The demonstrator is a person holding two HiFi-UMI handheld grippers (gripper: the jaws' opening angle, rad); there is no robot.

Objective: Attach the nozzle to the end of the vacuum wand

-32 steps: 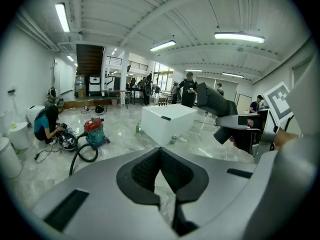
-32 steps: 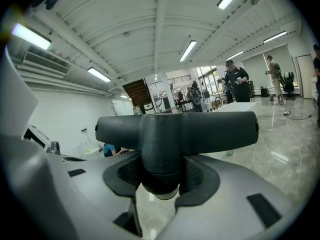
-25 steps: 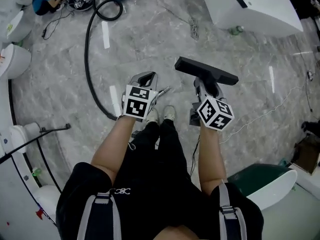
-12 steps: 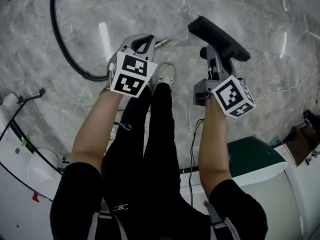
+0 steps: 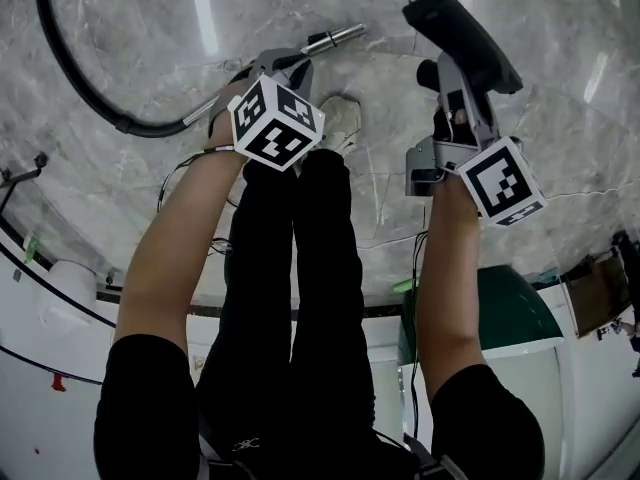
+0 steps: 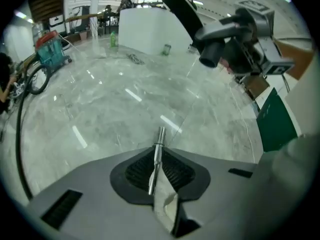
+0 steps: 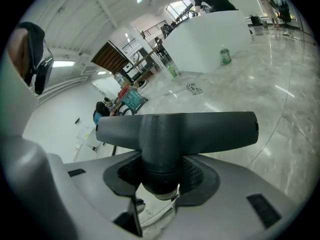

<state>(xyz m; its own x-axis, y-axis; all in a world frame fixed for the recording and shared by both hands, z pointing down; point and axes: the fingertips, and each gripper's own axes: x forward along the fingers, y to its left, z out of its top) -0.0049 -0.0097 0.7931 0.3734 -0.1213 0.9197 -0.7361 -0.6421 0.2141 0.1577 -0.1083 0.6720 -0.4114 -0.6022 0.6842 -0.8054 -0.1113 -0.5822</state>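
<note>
My left gripper [image 5: 288, 63] is shut on the thin metal vacuum wand [image 5: 335, 38]; its jaws have just been opening a little, with the wand [image 6: 156, 156] still pinched between them. The wand's free end points out over the marble floor, and a black hose [image 5: 60, 78] trails from its back. My right gripper [image 5: 455, 83] is shut on the neck of the black floor nozzle [image 5: 462, 30], whose wide bar [image 7: 175, 129] lies crosswise past the jaws. In the left gripper view the nozzle [image 6: 181, 9] and right gripper [image 6: 240, 36] hang at upper right, apart from the wand's tip.
My legs and a shoe [image 5: 340, 118] are between the two grippers. A green-topped white unit [image 5: 510, 318] stands at right, white housings [image 5: 40, 298] at left. Cables cross the floor. A teal vacuum canister [image 6: 50, 49], a white block [image 6: 150, 29] and a green bottle [image 6: 113, 39] lie far off.
Both grippers have sunk toward the floor, carrying wand and nozzle, and moved up in the head view. The wand's tip now shows farther out, closer to the nozzle.
</note>
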